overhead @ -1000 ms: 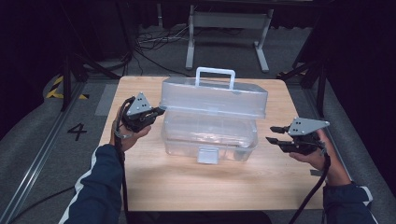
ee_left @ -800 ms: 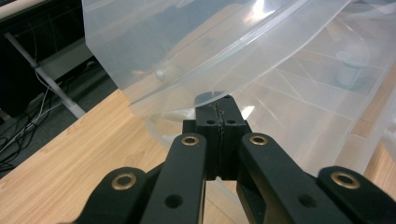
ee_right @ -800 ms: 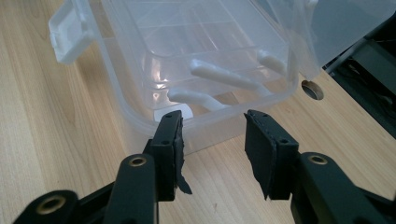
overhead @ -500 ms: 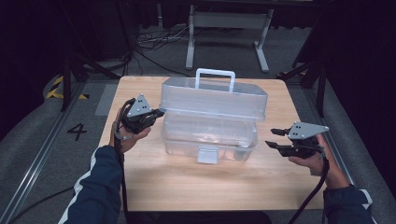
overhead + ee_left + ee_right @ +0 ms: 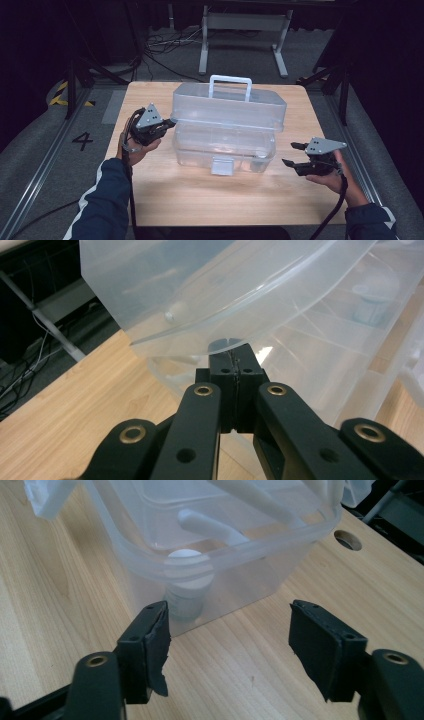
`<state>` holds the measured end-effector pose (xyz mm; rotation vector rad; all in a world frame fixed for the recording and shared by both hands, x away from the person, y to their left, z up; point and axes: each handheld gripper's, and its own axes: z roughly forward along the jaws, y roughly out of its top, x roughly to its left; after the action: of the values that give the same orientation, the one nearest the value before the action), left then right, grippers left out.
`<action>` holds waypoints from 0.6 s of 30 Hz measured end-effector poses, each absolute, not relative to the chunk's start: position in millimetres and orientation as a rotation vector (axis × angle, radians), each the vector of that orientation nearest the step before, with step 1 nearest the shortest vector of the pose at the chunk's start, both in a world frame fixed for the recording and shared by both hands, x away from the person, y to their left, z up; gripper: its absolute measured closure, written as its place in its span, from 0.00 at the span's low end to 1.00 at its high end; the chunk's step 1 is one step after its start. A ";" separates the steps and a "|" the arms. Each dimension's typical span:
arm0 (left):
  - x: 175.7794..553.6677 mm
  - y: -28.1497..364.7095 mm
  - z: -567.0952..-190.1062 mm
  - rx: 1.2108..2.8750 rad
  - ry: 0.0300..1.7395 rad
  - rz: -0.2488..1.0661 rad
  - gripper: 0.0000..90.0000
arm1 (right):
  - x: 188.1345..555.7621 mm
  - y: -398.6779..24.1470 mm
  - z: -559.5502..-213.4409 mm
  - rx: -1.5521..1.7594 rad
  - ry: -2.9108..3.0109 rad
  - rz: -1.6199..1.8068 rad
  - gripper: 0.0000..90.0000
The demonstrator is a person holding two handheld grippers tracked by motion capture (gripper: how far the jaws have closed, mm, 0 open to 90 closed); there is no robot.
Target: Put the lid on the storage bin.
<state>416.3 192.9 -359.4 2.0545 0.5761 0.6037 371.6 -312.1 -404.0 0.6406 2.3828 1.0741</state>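
On a wooden table in a dark workshop, a clear plastic storage box sits at centre, lid raised. The left gripper, jaws pressed together, pinches the lid's left edge; the right gripper, jaws just opening and empty, hovers near its right end.

The storage box is clear, glossy plastic, its lid a little milkier and its handle an opaque white, and it sits on a surface of pale, matt wood with fine grain. The left gripper has fingers of matt black plastic studded with brass-coloured rivets (the grey plate on top looks like dull metal). The right gripper wears black rubbery pads, one rough and torn at its edge.
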 end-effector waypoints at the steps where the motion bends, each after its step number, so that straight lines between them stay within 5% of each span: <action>1: 416.1 193.1 -360.5 2.061 0.574 0.602 1.00 | 371.3 -312.2 -407.1 0.649 2.385 1.077 0.36; 18: 411.2 197.4 -375.5 2.091 0.594 0.592 1.00 | 369.5 -307.3 -432.6 0.689 2.446 1.030 0.36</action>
<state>411.2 197.4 -375.5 2.0914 0.5939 0.5923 369.5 -307.3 -432.6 0.6890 2.4463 1.0300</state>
